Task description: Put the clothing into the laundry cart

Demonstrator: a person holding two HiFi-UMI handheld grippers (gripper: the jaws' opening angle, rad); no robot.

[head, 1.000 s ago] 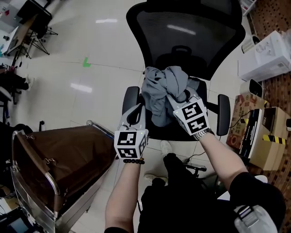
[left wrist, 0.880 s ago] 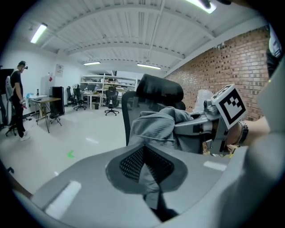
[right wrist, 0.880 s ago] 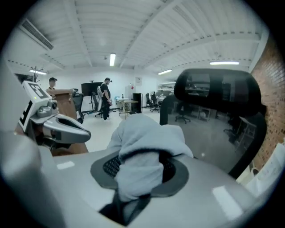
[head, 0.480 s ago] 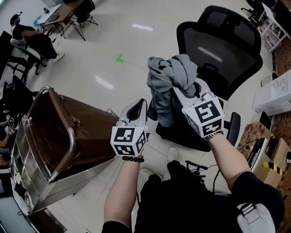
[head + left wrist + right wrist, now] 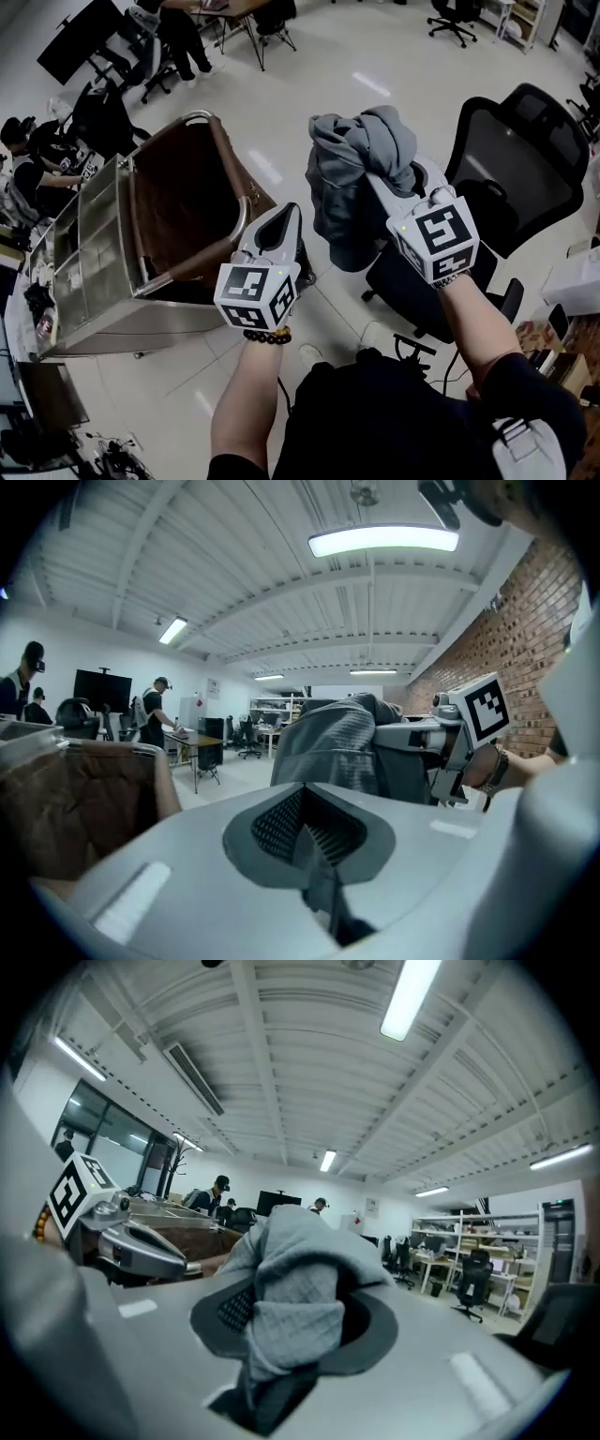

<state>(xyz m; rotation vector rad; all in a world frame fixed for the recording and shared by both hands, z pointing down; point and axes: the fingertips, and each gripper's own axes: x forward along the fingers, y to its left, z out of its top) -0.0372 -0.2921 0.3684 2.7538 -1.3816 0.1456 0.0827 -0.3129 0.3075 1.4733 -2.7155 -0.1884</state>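
Right gripper (image 5: pixel 394 192) is clamped on the grey clothing (image 5: pixel 361 178), which hangs bunched just right of the laundry cart (image 5: pixel 230 173), not yet over it. Left gripper (image 5: pixel 281 217), jaws together w/ nothing between, sits beside the cart rim. Step: transfer. Next: position load over cart opening, then release.

From the head, looking forward and steeply down over both forearms onto left gripper (image 5: pixel 278 223), right gripper (image 5: pixel 380 178), cart (image 5: pixel 192 120) at left and chair (image 5: pixel 525 141) at right. From the left gripper, looking about level along its own jaws, very near them, toward room and ceiling. From the right gripper, likewise level, lens close on garment (image 5: pixel 291 1312). Shared by all three: cart and garment. In each gripper view, the other gripper off to one side.
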